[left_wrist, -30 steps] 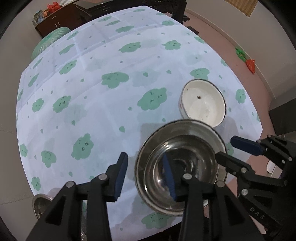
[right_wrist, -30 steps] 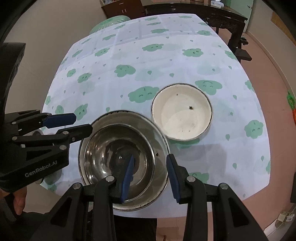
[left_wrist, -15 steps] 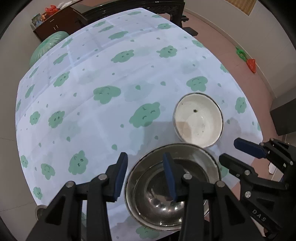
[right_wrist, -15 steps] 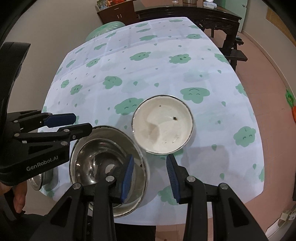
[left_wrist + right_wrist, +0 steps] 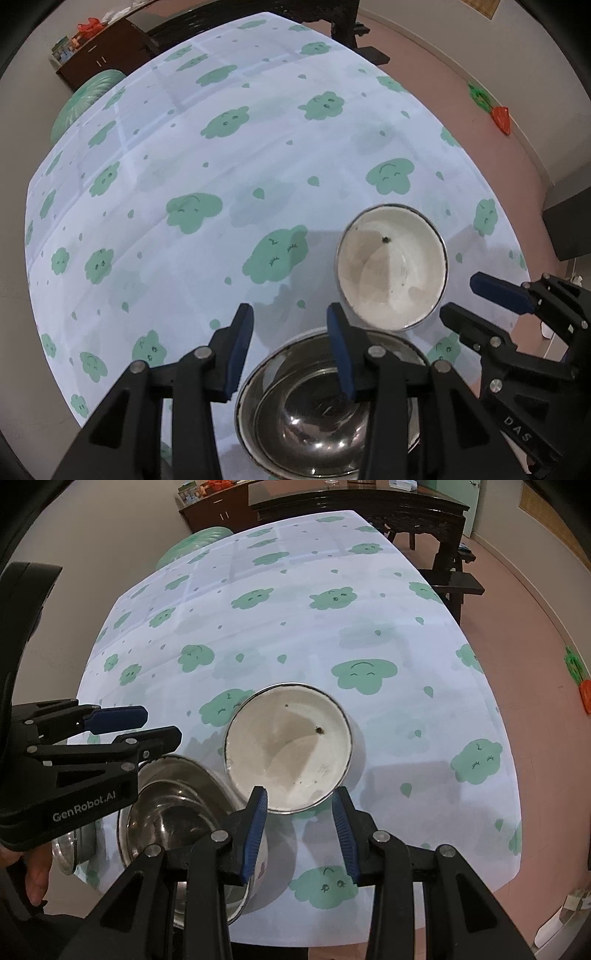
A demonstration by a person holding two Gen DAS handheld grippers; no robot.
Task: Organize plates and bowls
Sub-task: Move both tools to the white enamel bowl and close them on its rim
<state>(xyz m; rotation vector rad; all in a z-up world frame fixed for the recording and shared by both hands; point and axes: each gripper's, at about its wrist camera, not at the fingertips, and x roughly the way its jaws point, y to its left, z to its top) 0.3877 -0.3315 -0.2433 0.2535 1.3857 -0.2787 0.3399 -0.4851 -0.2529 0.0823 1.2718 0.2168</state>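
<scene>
A steel bowl [image 5: 325, 406] sits at the near edge of the table; it also shows in the right wrist view [image 5: 173, 819]. A white enamel bowl [image 5: 391, 266] with a dark speck inside stands just behind it, also in the right wrist view [image 5: 288, 749]. My left gripper [image 5: 291, 350] is open and empty, above the steel bowl's far rim. My right gripper [image 5: 299, 830] is open and empty, just short of the white bowl's near rim. Each gripper shows in the other's view: the right [image 5: 476, 299], the left [image 5: 144, 727].
The table [image 5: 221, 177] has a pale cloth with green cloud prints. A smaller steel dish [image 5: 74, 849] sits low at the table's left front corner. Dark wooden furniture [image 5: 369, 509] stands behind the table, with pink floor to the right.
Both grippers have drawn back and up from the steel bowl. The steel bowl now lies lower in both views and the white bowl nearer the right gripper.
</scene>
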